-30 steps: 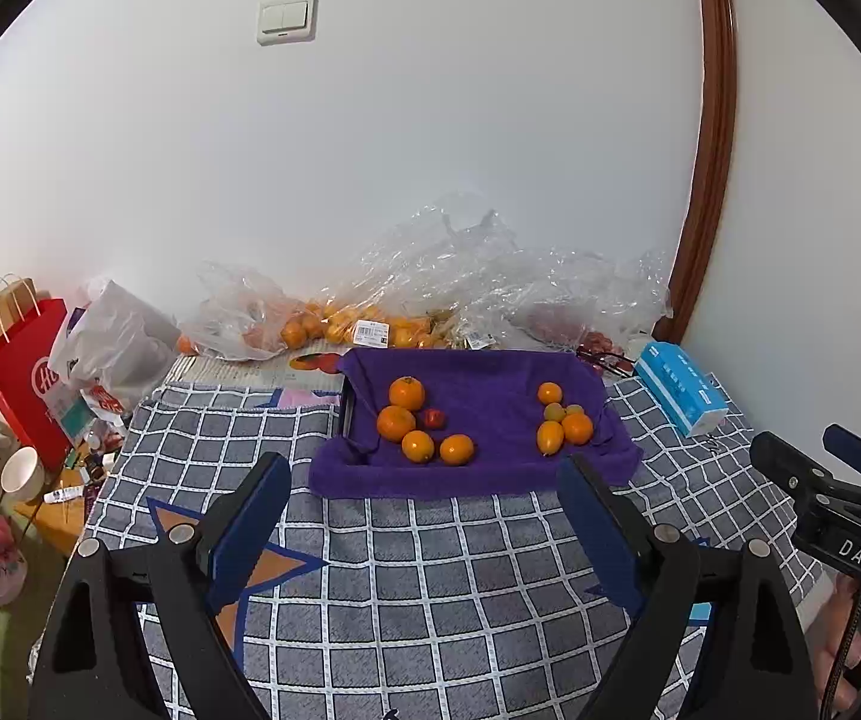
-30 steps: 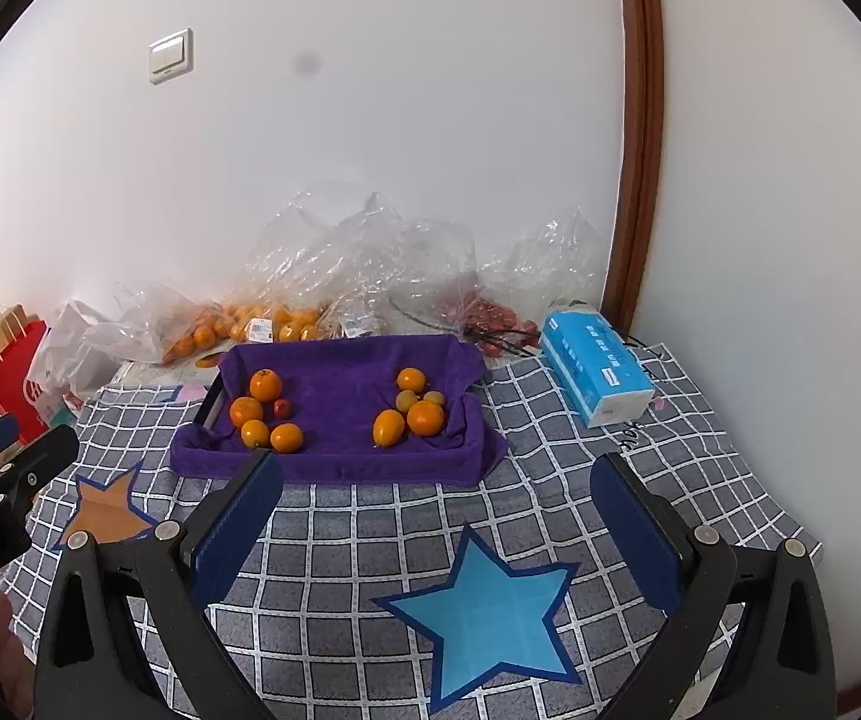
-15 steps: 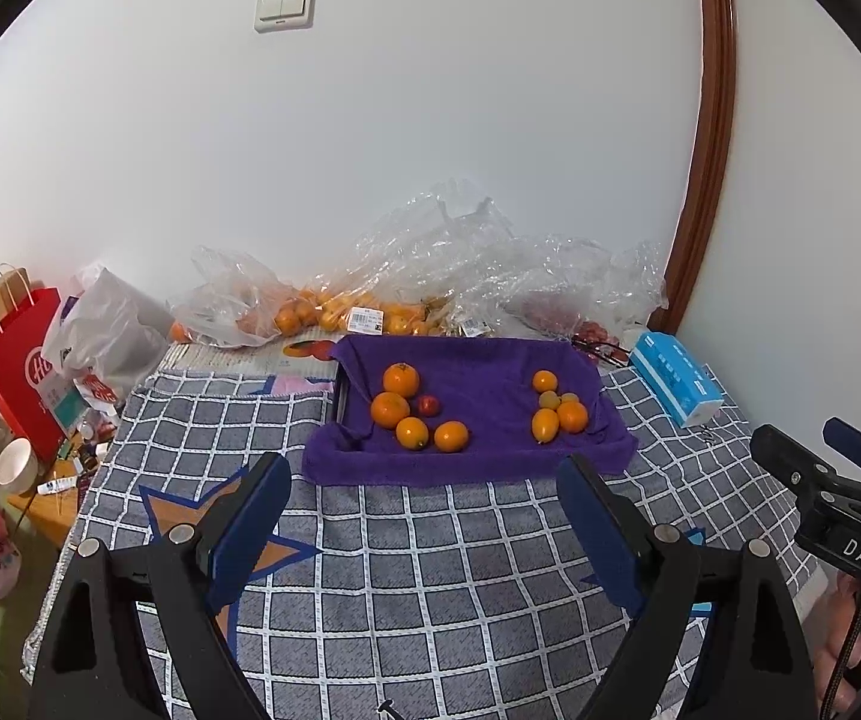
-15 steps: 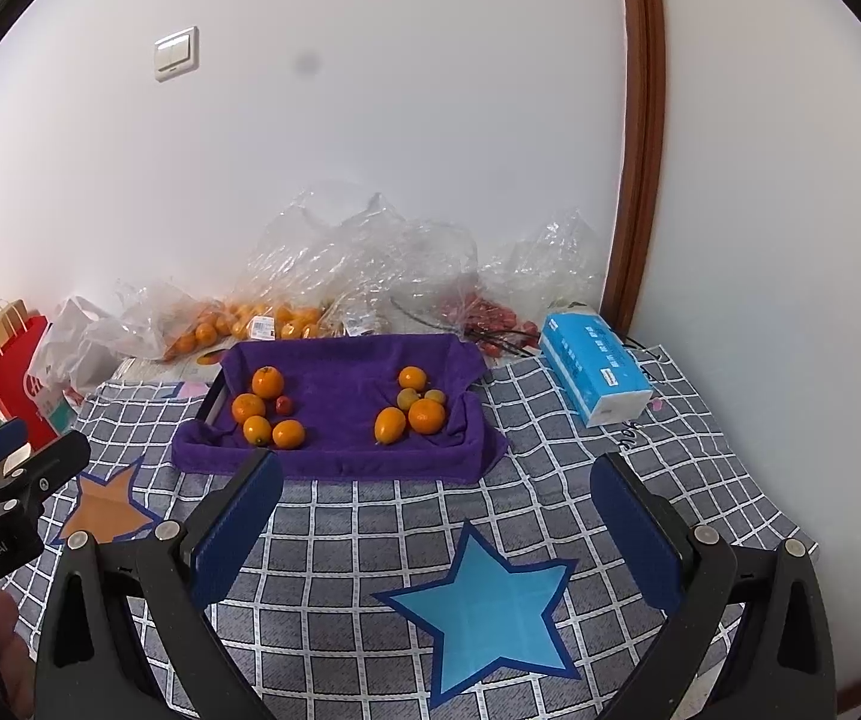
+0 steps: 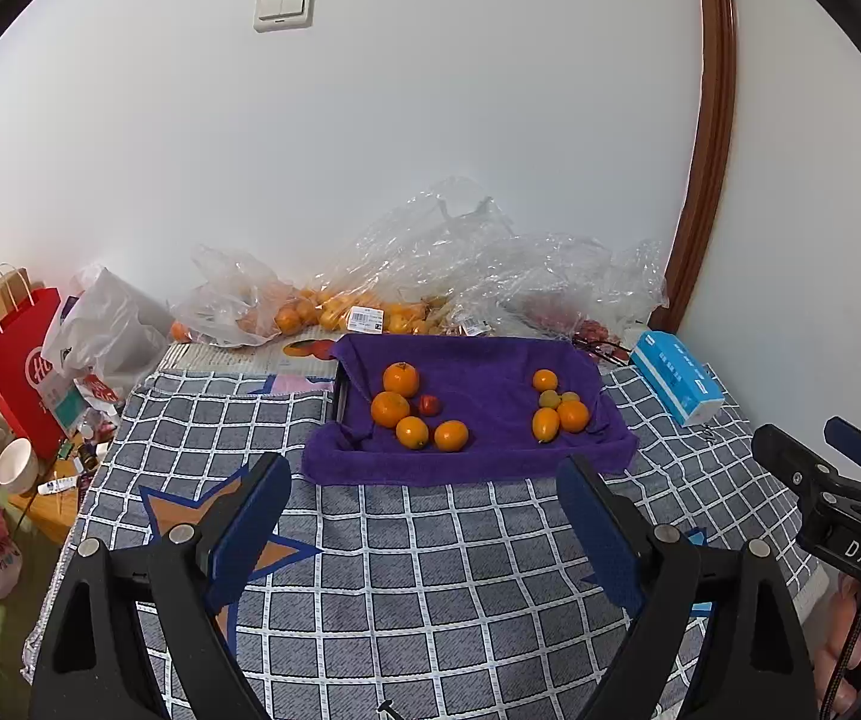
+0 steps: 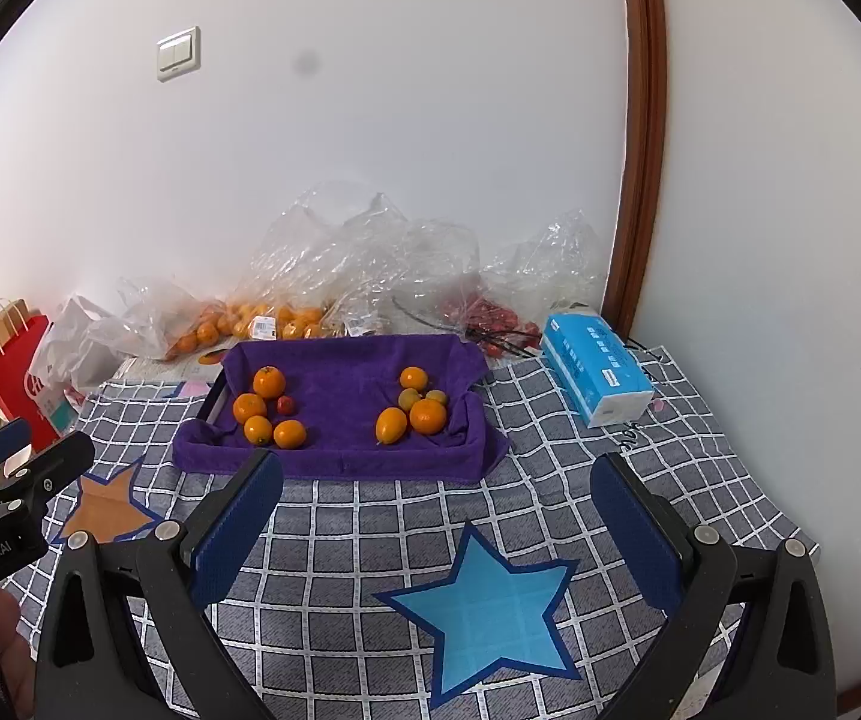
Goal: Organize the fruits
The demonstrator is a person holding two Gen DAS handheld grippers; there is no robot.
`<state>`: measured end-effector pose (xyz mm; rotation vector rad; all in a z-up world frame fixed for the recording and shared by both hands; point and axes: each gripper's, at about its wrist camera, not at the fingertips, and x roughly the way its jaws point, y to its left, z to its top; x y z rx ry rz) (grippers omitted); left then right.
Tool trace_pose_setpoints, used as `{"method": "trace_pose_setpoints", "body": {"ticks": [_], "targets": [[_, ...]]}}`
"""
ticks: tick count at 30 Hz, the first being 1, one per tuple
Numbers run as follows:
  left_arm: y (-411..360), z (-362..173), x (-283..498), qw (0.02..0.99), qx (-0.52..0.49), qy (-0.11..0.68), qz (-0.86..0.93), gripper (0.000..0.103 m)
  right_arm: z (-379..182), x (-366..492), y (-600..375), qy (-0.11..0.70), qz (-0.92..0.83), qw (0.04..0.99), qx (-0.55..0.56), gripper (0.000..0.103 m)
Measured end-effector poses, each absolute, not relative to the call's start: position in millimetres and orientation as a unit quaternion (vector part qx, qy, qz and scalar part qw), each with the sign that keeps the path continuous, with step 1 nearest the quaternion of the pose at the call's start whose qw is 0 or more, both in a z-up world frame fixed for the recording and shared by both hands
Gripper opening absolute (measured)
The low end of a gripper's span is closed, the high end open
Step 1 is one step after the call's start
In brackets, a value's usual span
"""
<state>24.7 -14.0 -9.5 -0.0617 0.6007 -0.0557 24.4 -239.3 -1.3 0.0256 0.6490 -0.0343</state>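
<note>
A tray lined with a purple towel (image 5: 478,372) (image 6: 340,372) sits on the checked cloth. Its left side holds several oranges (image 5: 400,378) (image 6: 268,382) and one small red fruit (image 5: 429,404) (image 6: 285,403). On its right lie orange fruits (image 5: 573,415) (image 6: 428,415), an oval one (image 5: 545,423) (image 6: 391,425) and small yellow-green ones (image 5: 549,399) (image 6: 409,398). My left gripper (image 5: 424,474) stands open and empty, short of the tray's front edge. Equally wide open and empty, the right gripper (image 6: 436,474) hovers before the tray.
Clear plastic bags (image 5: 478,264) with more oranges (image 5: 322,315) and red fruit (image 6: 493,315) lie against the wall behind the tray. A blue tissue pack (image 6: 598,369) lies right of it. A red paper bag (image 5: 22,360), a white bag and a cup (image 5: 13,465) stand at the left.
In the left wrist view the tray and bags sit slightly lower and further left than a second ago; in the right wrist view the scene barely shifts. Both grippers stay open.
</note>
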Motion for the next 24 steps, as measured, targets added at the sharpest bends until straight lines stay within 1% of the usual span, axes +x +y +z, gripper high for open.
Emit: {"method": "trace_pose_setpoints", "body": {"ticks": [24], "targets": [[-14.0, -8.6, 25.3, 0.955, -0.030, 0.295, -0.027, 0.090, 0.3, 26.5, -236.6, 0.318, -0.015, 0.948, 0.011, 0.101]]}}
